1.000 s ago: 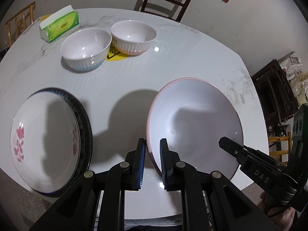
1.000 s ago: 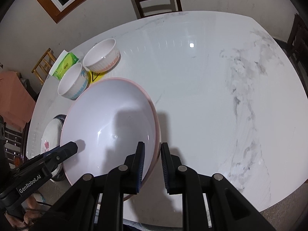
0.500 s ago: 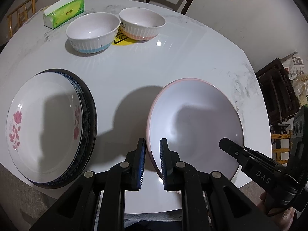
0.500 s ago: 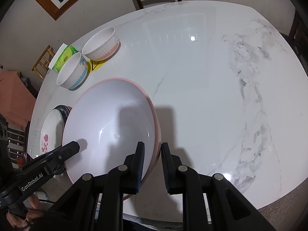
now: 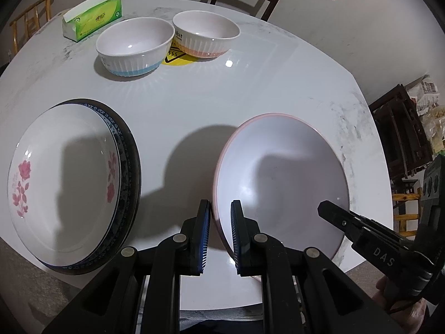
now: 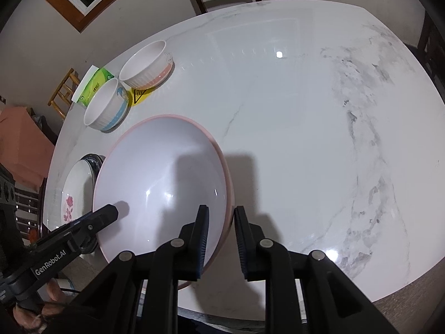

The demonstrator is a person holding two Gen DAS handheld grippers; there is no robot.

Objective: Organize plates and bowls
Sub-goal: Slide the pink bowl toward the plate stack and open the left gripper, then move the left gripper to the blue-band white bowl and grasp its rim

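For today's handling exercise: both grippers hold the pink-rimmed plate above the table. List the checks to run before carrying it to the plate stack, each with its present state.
1. Left gripper straddles the pink-rimmed plate rim: ok.
2. Right gripper straddles the opposite rim: ok.
3. Firmness of both grips: cannot tell.
4. Floral plate, atop the dark-rimmed plate, holds nothing: ok.
5. Table between plate and stack clear: ok.
6. Blue-based bowl and pink-based bowl away from path: ok.

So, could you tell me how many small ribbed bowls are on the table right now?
2. The blue-based bowl and the pink-based bowl stand side by side at the far side, near the tissue pack. None looks hidden.
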